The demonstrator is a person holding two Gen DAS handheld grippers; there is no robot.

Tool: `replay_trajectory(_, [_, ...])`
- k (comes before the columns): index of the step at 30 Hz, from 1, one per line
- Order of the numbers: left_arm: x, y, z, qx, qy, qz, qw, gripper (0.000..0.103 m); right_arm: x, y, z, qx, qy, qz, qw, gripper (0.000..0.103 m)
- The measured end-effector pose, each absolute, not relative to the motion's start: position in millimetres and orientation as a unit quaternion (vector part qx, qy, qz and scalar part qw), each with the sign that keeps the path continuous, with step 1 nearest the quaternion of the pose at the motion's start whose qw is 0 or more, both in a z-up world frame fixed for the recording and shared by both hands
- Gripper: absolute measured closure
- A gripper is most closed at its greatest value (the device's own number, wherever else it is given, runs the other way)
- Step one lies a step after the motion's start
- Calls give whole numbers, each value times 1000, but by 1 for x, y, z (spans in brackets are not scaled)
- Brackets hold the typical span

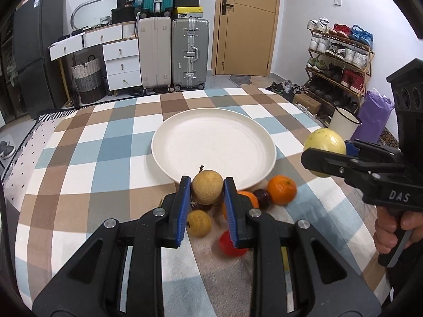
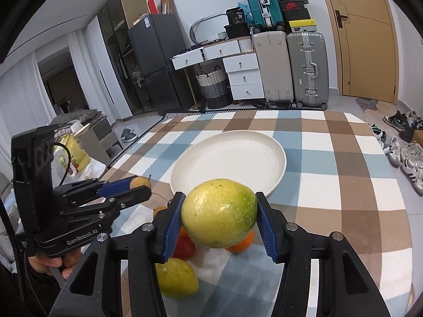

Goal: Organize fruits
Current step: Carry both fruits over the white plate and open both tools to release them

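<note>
Fruits held aloft: left gripper (image 1: 207, 191) clamps a tan longan (image 1: 207, 187), right gripper (image 2: 219, 215) clamps a green-yellow fruit (image 2: 219, 213), plate (image 1: 185, 121) at twelve o'clock.

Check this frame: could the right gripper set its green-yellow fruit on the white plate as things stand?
Probably yes. The right gripper holds the green-yellow fruit above the table, and the white plate just ahead is bare, with nothing between them; the left gripper is off to one side.

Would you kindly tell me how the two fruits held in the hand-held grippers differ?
The longan in the left hand-held gripper is small, round and tan; the green-yellow fruit in the right hand-held gripper is much bigger, speckled and slightly oval. Both are clamped between blue pads, off the table.
</note>
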State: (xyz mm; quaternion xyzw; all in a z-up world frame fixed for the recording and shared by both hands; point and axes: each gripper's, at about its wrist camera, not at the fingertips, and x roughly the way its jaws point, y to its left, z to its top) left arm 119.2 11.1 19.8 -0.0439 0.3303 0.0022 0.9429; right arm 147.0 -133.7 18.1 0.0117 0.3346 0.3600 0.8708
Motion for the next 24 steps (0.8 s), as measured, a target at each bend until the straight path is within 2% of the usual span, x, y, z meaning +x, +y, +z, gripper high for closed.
replay_trajectory(24, [193, 23, -18, -41, 349, 15, 936, 81, 207, -97, -12, 31, 370, 356, 857, 50])
